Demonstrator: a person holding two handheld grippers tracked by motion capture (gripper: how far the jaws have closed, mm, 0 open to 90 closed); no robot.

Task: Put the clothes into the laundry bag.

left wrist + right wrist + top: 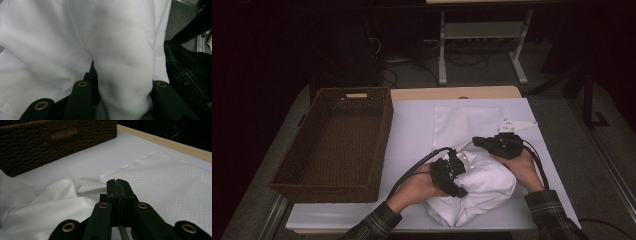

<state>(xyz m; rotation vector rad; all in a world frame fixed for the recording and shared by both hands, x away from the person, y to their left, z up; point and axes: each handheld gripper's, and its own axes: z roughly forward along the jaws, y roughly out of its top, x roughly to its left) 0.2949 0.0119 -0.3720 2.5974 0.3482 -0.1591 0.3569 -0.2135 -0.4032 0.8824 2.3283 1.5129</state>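
A crumpled white garment [487, 185] lies at the front middle of the white table [412, 130]. My left gripper [459, 174] presses into its left side, and in the left gripper view [122, 85] a thick fold of the garment [75, 37] is pinched between the two black jaws. My right gripper [479, 142] hovers at the garment's far right edge with its jaws pressed together. In the right gripper view [117, 182] the tips meet above the garment [50, 207], with nothing seen between them.
A flat white mesh cloth [467, 122] [170, 185] lies behind the garment. A dark wicker basket [382, 135] [50, 142] stands along the table's left side. A plaid sleeve [185, 67] shows at the right. Table legs and cables stand on the floor beyond.
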